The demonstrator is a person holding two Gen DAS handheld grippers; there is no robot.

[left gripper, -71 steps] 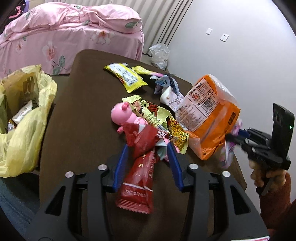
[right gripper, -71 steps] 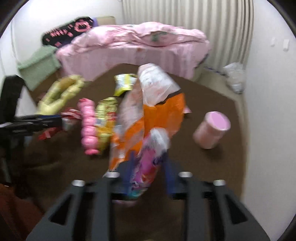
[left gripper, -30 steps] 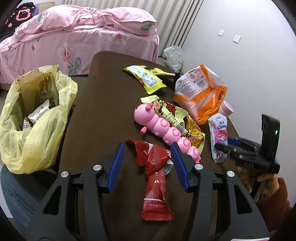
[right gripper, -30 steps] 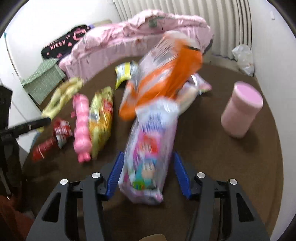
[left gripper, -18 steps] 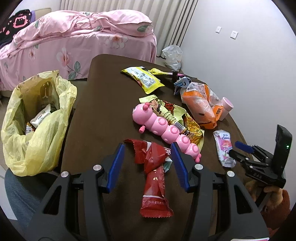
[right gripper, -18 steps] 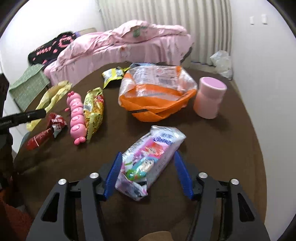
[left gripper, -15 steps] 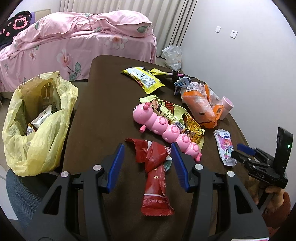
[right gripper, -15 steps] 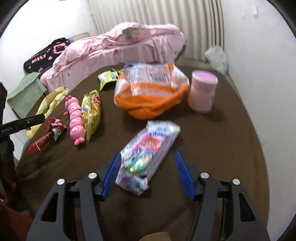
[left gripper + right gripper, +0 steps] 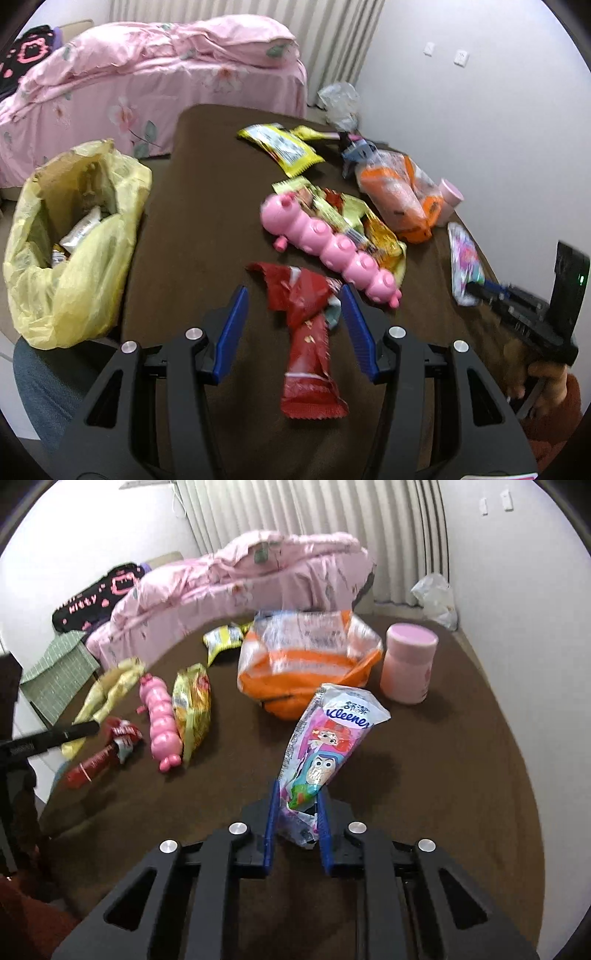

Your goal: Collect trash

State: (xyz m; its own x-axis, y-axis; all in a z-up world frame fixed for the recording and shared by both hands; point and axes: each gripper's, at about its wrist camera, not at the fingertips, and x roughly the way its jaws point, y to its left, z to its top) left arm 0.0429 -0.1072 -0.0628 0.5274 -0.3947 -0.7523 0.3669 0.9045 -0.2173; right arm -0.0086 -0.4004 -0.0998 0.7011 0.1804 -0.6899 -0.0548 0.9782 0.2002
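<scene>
My right gripper (image 9: 296,797) is shut on the lower end of a Kleenex tissue pack (image 9: 325,738) with cartoon print and holds it tilted up off the brown table (image 9: 424,775). The pack also shows in the left wrist view (image 9: 464,262), with the right gripper (image 9: 480,288) at its near end. My left gripper (image 9: 293,314) is open and straddles a red snack wrapper (image 9: 308,332) lying on the table. A yellow trash bag (image 9: 74,240) with wrappers inside hangs open at the table's left edge.
A pink caterpillar toy (image 9: 328,247), yellow snack wrappers (image 9: 280,147), an orange plastic bag (image 9: 306,657) and a pink jar (image 9: 408,668) lie across the table. A pink bed (image 9: 147,81) stands beyond it. A wall runs along the right.
My right gripper has closed on the tissue pack and lifted its far end off the table. My left gripper has stayed open over the red wrapper.
</scene>
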